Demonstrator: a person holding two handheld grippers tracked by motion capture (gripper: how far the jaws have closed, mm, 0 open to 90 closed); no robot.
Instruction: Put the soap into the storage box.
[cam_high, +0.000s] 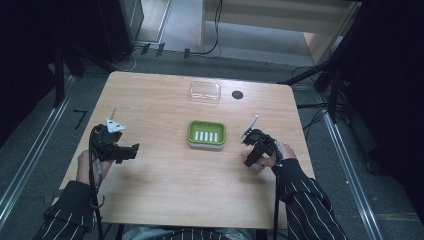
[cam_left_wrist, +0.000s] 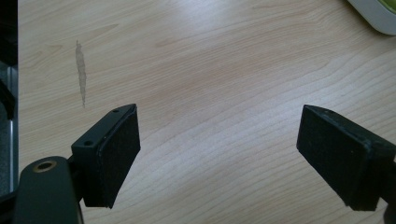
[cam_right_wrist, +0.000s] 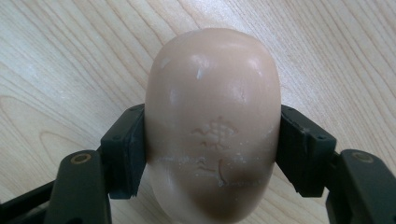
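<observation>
Below, wooden table (cam_high: 165, 190) on grey floor (cam_high: 30, 145).

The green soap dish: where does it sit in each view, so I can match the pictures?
High view: green soap dish at the table's middle, between the two grippers.
Left gripper view: just its pale rim at the top right corner.
Right gripper view: not in it; the soap held in the right gripper fills the middle.
Shared landmark: the light wooden table.
</observation>
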